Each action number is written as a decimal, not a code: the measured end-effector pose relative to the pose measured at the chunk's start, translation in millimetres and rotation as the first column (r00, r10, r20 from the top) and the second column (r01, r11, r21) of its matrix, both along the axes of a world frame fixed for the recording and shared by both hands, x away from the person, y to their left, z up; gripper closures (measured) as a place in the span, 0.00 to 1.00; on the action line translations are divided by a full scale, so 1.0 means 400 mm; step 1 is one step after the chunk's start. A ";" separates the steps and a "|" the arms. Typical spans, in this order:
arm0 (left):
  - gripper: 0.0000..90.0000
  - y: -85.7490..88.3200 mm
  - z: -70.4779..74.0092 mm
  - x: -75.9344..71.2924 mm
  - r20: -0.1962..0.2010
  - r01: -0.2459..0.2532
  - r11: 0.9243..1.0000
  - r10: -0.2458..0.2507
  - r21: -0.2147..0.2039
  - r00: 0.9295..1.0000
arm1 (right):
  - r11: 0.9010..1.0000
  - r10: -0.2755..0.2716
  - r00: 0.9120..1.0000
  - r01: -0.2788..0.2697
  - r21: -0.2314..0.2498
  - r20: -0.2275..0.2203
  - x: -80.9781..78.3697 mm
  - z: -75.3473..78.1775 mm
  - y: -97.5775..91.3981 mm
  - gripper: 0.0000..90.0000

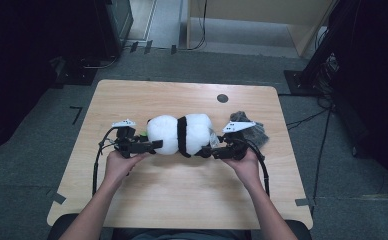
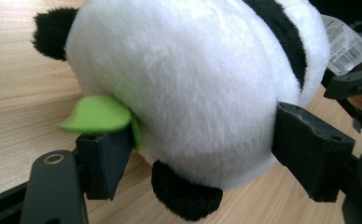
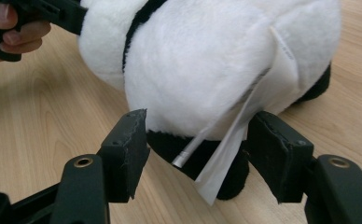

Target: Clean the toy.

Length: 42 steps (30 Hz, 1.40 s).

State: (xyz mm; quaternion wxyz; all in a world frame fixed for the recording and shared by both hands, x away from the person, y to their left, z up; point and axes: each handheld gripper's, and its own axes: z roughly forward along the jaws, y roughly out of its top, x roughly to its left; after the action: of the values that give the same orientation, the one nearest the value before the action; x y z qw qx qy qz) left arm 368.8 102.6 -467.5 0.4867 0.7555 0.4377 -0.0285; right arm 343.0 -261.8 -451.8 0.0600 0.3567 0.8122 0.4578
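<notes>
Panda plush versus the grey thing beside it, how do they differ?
The panda plush is white with a black band; the grey thing is dark all over. The panda is bigger. It lies mid-table, the grey thing near the right edge. Both rest on the table.

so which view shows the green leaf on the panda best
The left gripper view: the leaf sits close up and sharp, sticking out from the panda beside one jaw. The high view gives just a tiny green speck at the toy's left end. In the right gripper view the panda's body hides it.
</notes>
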 end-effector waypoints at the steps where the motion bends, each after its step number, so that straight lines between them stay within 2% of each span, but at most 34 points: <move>1: 0.26 0.001 0.001 -0.001 0.008 -0.001 1.000 0.001 0.013 1.000 | 1.000 -0.003 1.000 0.003 0.002 0.003 0.000 0.001 -0.002 0.43; 4: 0.26 0.008 0.006 -0.005 0.054 -0.021 0.999 0.018 0.050 0.998 | 1.000 -0.012 1.000 0.012 0.009 0.011 0.002 0.006 -0.012 0.43; 6: 0.28 0.014 0.017 -0.011 0.090 -0.042 0.997 0.036 0.060 0.995 | 1.000 -0.019 1.000 0.019 0.014 0.019 0.002 0.009 -0.018 0.43; 9: 0.29 0.022 0.030 -0.016 0.110 -0.056 0.998 0.052 0.039 0.993 | 0.999 -0.030 0.999 0.029 0.028 0.034 0.003 0.016 -0.032 0.43; 12: 0.29 0.021 0.034 -0.015 0.123 -0.058 0.996 0.050 0.060 0.991 | 0.998 -0.049 0.998 0.047 0.041 0.049 0.002 0.025 -0.048 0.44; 15: 0.29 0.016 0.040 -0.015 0.132 -0.054 0.996 0.045 0.070 0.990 | 0.997 -0.067 0.996 0.064 0.044 0.061 0.001 0.034 -0.065 0.44; 19: 0.28 0.004 0.047 -0.012 0.145 -0.045 0.993 0.029 0.105 0.989 | 0.994 -0.095 0.992 0.090 0.066 0.082 0.001 0.039 -0.091 0.46; 24: 0.28 -0.009 0.051 -0.008 0.156 -0.042 0.990 0.020 0.136 0.988 | 0.989 -0.141 0.986 0.137 0.049 0.091 0.004 0.035 -0.118 0.46; 28: 0.28 -0.018 0.044 -0.003 0.170 -0.039 0.984 0.009 0.174 0.985 | 0.986 -0.166 0.981 0.162 0.047 0.097 0.008 0.029 -0.138 0.46; 32: 0.28 -0.017 0.040 0.002 0.175 -0.035 0.985 0.005 0.168 0.984 | 0.982 -0.189 0.977 0.189 0.009 0.094 0.014 0.020 -0.153 0.47; 34: 0.28 -0.016 0.038 0.005 0.163 -0.031 0.986 0.004 0.166 0.987 | 0.980 -0.197 0.976 0.199 -0.004 0.094 0.017 0.018 -0.161 0.47; 36: 0.27 -0.017 0.037 0.006 0.168 -0.028 0.985 -0.001 0.172 0.986 | 0.979 -0.204 0.973 0.206 -0.005 0.105 0.021 0.016 -0.172 0.47; 39: 0.27 -0.020 0.038 0.006 0.174 -0.023 0.984 -0.008 0.178 0.985 | 0.970 -0.241 0.966 0.241 0.013 0.092 0.030 0.016 -0.196 0.48; 42: 0.28 -0.021 0.037 0.008 0.173 -0.018 0.984 -0.014 0.177 0.985 | 0.963 -0.269 0.959 0.270 -0.002 0.092 0.040 0.011 -0.211 0.49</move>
State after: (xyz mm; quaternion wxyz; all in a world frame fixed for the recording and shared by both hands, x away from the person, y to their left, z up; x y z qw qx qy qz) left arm 372.0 94.2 -452.6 0.4535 0.7951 0.3951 0.0774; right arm 358.9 -346.3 -447.3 0.1611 0.4422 0.7558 0.4553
